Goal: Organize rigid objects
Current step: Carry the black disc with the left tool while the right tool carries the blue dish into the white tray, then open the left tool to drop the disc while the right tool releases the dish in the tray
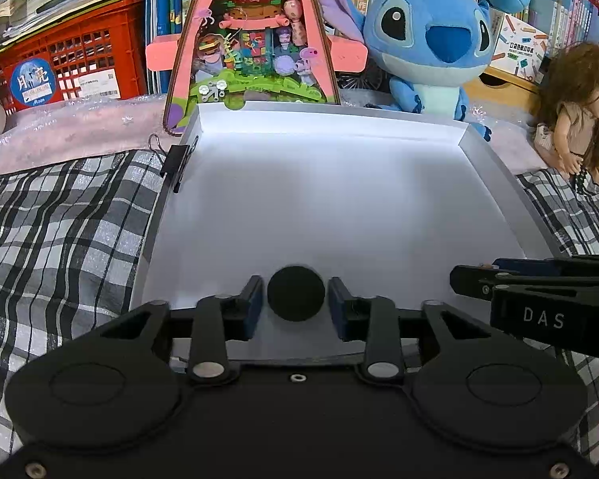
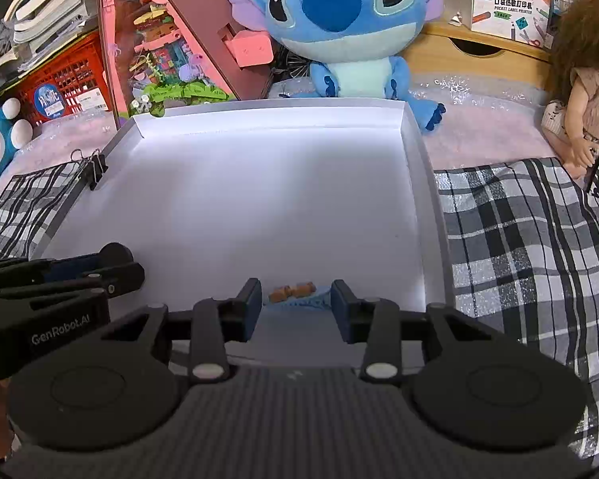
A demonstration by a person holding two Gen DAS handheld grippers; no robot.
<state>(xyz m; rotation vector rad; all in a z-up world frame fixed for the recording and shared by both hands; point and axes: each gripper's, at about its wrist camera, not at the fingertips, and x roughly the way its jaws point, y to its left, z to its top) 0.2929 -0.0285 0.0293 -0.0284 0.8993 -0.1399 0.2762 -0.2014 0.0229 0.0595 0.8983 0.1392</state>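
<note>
A shallow white box lies on the checked cloth; it also shows in the right wrist view. A black round disc sits on the box floor near its front edge, between the open fingers of my left gripper; there is a small gap on each side. A small brown and blue object lies on the box floor between the open fingers of my right gripper, not touched. The right gripper also shows in the left wrist view, and the left gripper in the right wrist view.
A black binder clip sits on the box's left rim. Behind the box stand a pink triangular toy display and a blue plush toy. A doll sits at the right. A red crate and books stand at the back.
</note>
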